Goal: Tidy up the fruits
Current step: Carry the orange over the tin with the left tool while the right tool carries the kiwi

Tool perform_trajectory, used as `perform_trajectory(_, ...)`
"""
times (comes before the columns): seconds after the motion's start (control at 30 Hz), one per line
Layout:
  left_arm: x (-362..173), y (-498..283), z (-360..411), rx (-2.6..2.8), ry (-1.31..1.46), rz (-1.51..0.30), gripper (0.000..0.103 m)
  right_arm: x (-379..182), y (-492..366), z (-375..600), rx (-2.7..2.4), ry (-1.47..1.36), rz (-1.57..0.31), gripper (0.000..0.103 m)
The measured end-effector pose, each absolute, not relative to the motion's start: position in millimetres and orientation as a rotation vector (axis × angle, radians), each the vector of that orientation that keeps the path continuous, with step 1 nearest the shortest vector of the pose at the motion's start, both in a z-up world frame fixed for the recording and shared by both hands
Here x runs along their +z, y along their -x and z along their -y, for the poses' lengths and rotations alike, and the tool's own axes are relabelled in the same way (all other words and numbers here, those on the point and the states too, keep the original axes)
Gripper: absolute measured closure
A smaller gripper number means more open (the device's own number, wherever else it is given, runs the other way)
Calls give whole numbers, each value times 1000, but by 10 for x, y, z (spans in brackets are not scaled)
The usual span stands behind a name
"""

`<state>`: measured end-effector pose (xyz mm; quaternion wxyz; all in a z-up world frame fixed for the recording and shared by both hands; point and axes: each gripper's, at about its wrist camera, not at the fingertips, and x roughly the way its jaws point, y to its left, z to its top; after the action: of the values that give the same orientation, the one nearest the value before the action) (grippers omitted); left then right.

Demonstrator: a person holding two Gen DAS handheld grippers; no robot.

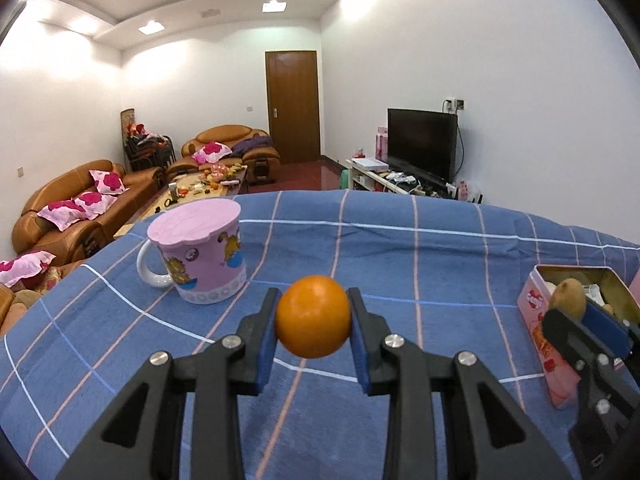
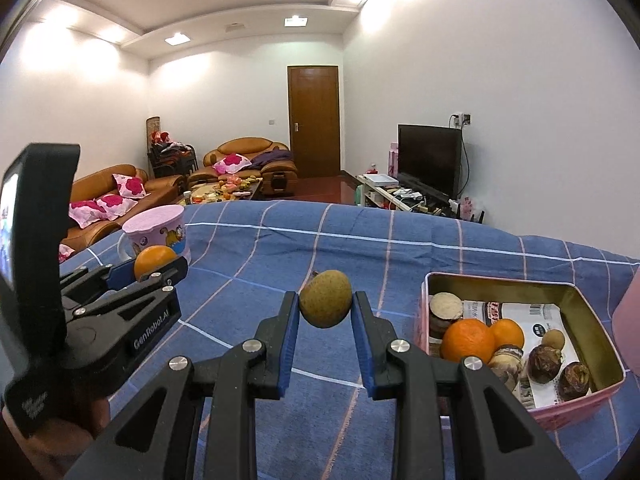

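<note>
My left gripper is shut on an orange, held above the blue checked cloth. In the right wrist view that left gripper shows at the left with the orange between its pads. My right gripper is shut on a brownish-green round fruit, just left of the pink tin box. The box holds two oranges and several brown fruits. In the left wrist view the right gripper holds its fruit in front of the tin.
A pink cartoon mug with a lid stands on the cloth at the back left. Beyond the table edge lie brown sofas, a cluttered coffee table, a door and a television.
</note>
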<state>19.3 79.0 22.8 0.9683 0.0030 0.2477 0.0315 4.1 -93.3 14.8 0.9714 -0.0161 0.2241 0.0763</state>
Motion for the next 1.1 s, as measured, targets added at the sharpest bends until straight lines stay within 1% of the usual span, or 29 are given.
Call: perform_trajectory(1.1,208,43,-216,4,-27,-484,69,175,248,1470,101,36,-462,74)
